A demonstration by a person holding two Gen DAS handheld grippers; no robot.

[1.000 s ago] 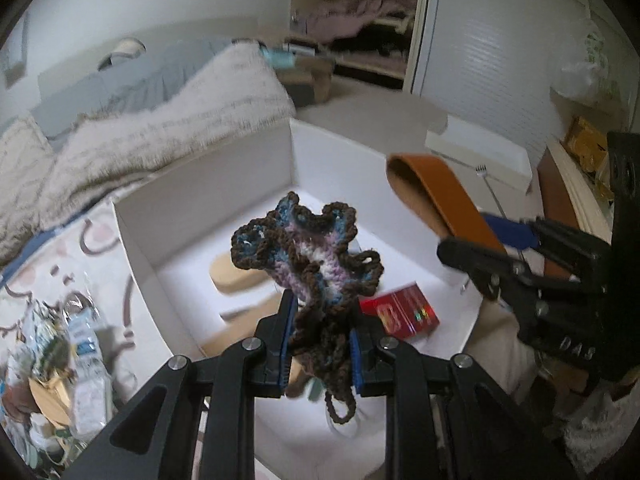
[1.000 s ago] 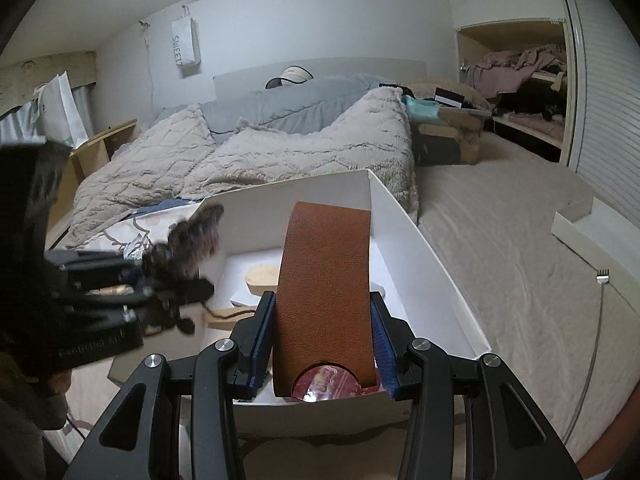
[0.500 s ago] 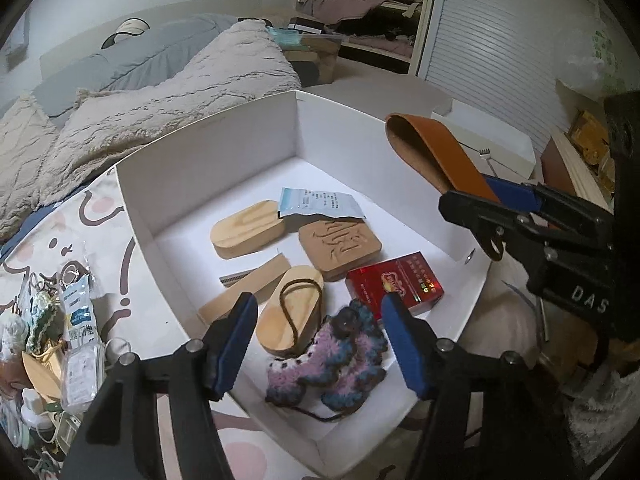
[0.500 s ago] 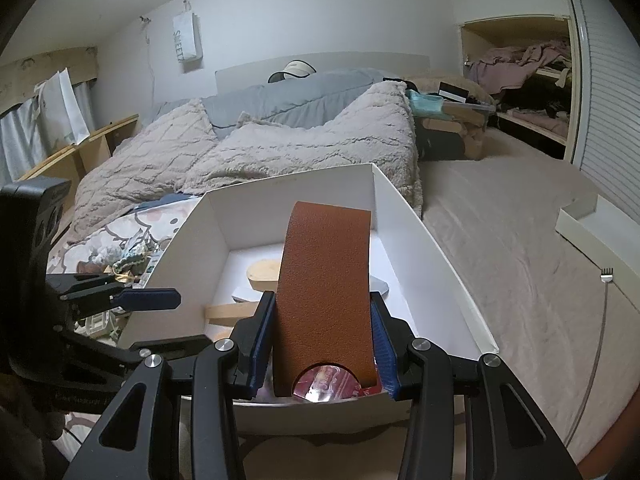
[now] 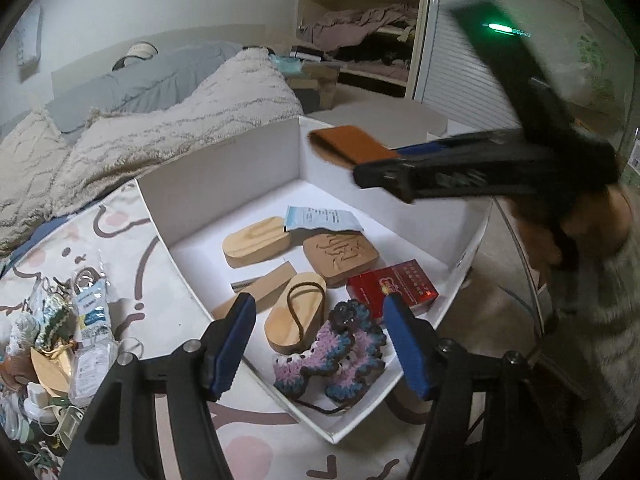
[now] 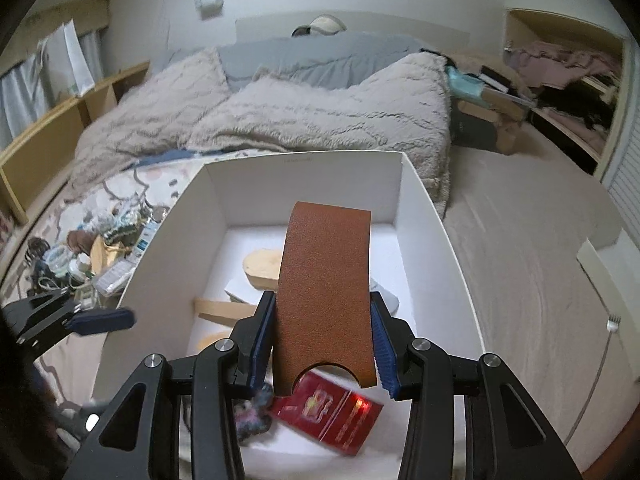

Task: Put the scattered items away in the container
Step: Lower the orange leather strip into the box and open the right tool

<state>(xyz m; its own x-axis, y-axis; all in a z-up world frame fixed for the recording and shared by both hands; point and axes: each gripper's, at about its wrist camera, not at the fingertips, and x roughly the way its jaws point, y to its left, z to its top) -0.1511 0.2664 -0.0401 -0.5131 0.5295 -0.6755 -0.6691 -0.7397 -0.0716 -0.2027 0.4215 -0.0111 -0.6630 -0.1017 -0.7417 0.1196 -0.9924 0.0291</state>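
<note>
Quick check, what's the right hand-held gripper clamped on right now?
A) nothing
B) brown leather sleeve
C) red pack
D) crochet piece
B: in the right wrist view the right hand-held gripper has both pads pressed on the sides of the brown leather sleeve, held above the white box; the crochet piece and red pack lie inside the box.

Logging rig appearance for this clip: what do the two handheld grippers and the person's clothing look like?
Both the left gripper and right gripper are matte black linkages with silver pivot bolts and ribbed blue finger pads. A green light glows on the right gripper's black upper body in the left wrist view. The person's sleeve is a pale, fuzzy knit.
</note>
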